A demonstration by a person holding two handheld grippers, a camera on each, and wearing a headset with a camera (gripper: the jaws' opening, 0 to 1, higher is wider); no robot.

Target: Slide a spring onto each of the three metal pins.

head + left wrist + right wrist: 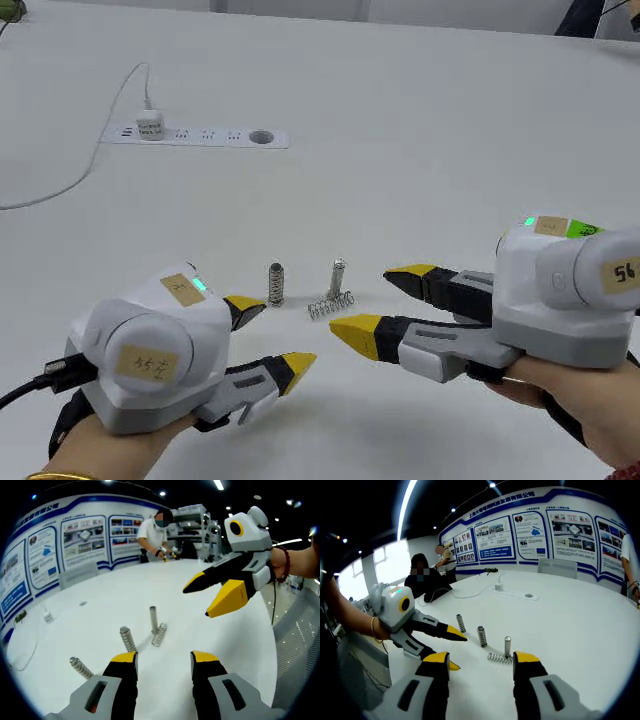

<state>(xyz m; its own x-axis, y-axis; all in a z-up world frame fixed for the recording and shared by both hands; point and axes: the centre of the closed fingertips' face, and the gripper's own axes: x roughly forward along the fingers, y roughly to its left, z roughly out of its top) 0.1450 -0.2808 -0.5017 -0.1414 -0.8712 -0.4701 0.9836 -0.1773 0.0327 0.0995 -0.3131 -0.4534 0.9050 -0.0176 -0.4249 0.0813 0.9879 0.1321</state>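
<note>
white table (420, 130), left tool (287, 332) and right tool (358, 301) spread wide, empty, near loose spring (331, 304)

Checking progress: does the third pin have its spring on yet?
No, the spring lies flat on the table at the foot of the bare pin.

White table (420, 90) carries pins (337, 275), spring (330, 303), power strip (195, 134).
</note>
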